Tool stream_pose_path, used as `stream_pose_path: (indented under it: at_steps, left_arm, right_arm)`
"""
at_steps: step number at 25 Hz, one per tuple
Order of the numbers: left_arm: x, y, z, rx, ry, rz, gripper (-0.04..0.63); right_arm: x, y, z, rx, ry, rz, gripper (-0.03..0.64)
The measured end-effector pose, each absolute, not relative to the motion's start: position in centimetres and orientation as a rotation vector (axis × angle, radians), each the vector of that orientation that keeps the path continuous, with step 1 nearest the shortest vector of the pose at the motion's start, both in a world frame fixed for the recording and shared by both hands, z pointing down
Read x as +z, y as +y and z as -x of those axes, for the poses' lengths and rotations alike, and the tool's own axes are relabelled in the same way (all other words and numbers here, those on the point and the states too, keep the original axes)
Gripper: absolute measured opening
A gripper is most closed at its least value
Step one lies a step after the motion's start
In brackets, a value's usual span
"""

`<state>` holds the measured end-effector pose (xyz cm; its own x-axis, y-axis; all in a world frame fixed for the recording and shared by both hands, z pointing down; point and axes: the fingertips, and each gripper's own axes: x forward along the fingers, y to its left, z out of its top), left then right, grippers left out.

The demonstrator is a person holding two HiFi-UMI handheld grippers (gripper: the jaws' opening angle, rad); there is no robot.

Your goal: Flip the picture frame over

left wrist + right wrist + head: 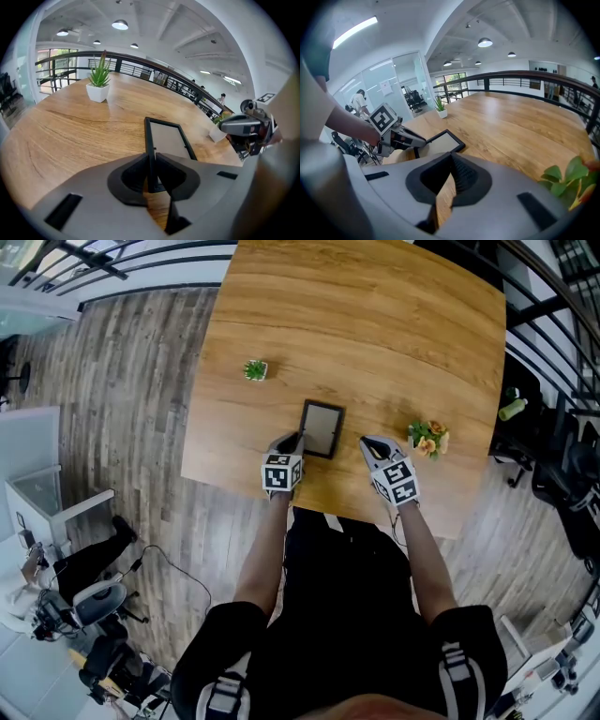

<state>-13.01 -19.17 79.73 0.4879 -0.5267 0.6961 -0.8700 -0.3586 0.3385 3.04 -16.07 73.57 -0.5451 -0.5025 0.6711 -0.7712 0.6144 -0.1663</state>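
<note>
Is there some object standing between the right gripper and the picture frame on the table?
Nothing visible. Only bare table lies between the right gripper and the picture frame. The potted flowers stand on that gripper's far side; the left gripper grips the frame's opposite side.

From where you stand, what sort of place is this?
Probably an open-plan office, perhaps a mezzanine: a large wooden table beside a black railing, glass walls and round ceiling lamps.
</note>
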Motion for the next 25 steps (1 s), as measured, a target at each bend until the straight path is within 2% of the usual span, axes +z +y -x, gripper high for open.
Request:
stream_pose_path:
  at_steps: [25]
  left_arm:
    - [77.0, -18.1, 12.6, 0.482, -1.157, -1.971, 0.058]
  right_arm:
    - [72.2, -13.9, -2.3, 0.651, -2.315, -1.013, 0.008]
